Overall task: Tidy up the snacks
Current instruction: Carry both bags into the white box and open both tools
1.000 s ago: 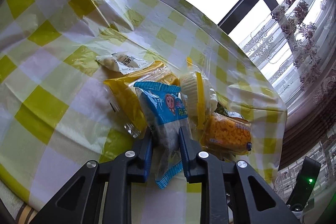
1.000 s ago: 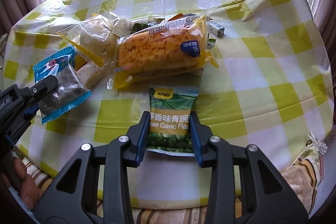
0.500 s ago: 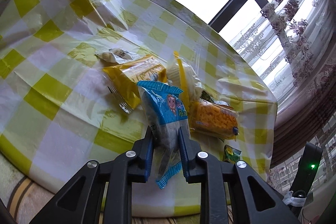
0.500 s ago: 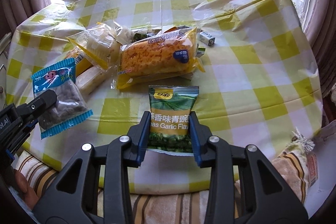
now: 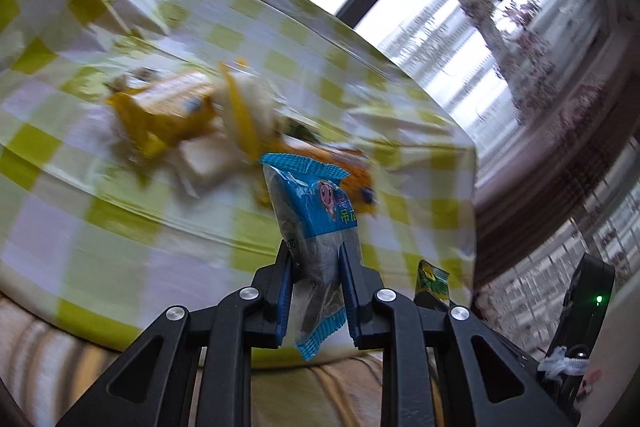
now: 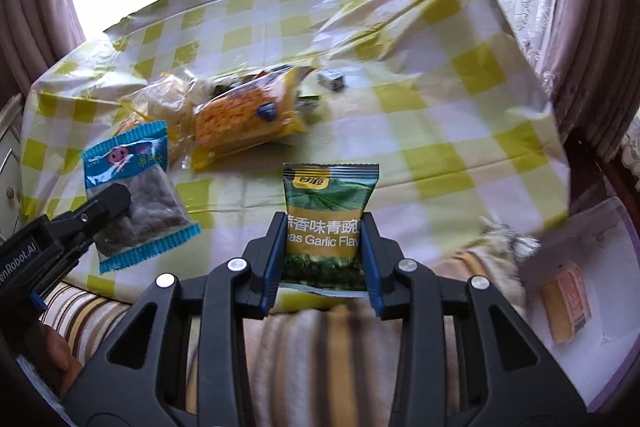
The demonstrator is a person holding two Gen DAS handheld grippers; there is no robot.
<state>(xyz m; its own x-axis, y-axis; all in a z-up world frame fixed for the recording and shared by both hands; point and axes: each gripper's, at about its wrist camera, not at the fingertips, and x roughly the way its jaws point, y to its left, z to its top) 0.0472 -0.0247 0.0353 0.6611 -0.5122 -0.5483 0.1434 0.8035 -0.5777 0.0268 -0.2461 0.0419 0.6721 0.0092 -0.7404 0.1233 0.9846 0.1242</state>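
Note:
My left gripper [image 5: 316, 259] is shut on a blue snack packet [image 5: 314, 211] with a pig face, held in the air above the table's near edge. In the right wrist view that blue packet [image 6: 132, 183] hangs at the left, in the left gripper [image 6: 104, 211]. My right gripper [image 6: 324, 239] is shut on a green pea packet [image 6: 330, 215], lifted off the table. A pile of snacks stays on the checked tablecloth [image 6: 420, 131]: an orange-yellow packet [image 6: 244, 119], a clear packet with white pieces [image 6: 168, 99], and a yellow packet [image 5: 168, 111].
A small white item [image 6: 332, 79] lies behind the pile. A striped cushion [image 6: 328, 347] lies below the table edge. At the right a white tray [image 6: 600, 287] holds an orange packet [image 6: 568, 301]. Curtains and windows stand behind the table.
Both grippers have pulled back from the table and risen, each carrying its packet. The snack pile now sits farther away, and the striped cushion and white tray have come into view.

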